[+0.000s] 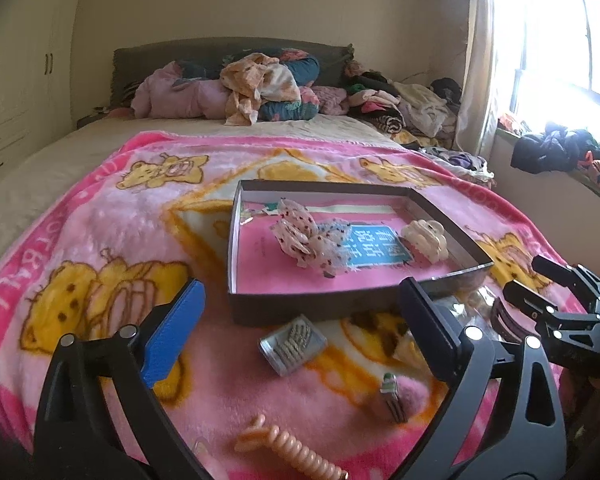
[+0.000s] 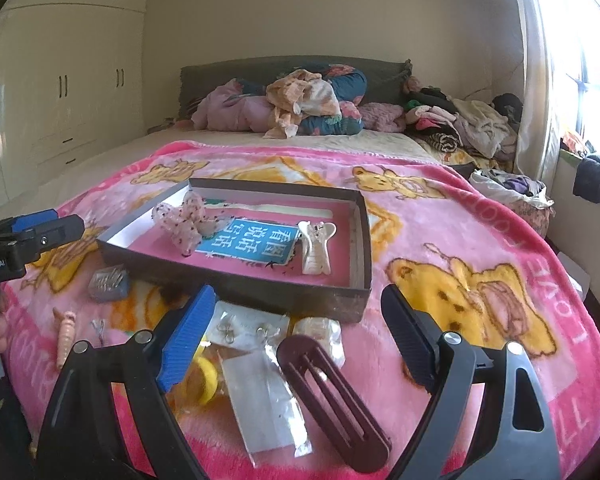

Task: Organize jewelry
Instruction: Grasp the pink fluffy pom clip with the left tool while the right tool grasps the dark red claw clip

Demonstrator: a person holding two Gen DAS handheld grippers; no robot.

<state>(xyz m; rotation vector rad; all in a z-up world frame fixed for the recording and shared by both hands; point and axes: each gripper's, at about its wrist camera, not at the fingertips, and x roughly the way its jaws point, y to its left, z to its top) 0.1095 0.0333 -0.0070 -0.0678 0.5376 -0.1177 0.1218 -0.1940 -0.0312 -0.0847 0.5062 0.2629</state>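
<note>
A dark shallow box point(image 1: 308, 307) point(image 2: 236, 288) lies on the pink bear blanket. Inside it are a dotted fabric bow point(image 1: 304, 238) point(image 2: 188, 220) and a cream claw clip point(image 1: 426, 239) point(image 2: 315, 246). My left gripper point(image 1: 300, 320) is open above a small clear case of silver clips point(image 1: 292, 344) point(image 2: 109, 282). My right gripper point(image 2: 300, 324) is open over a maroon hair clip point(image 2: 332, 392) and clear earring packets point(image 2: 260, 396). A coiled peach hair tie point(image 1: 292, 450) and a small green clip point(image 1: 392, 396) lie near the left gripper.
The blanket point(image 1: 120, 216) covers the near end of a bed. Piled clothes and pillows point(image 1: 252, 84) lie at the headboard. A wardrobe point(image 2: 60, 80) stands on the left and a window with a cluttered sill point(image 1: 560, 148) is on the right. A yellow ring point(image 2: 208, 380) lies by the packets.
</note>
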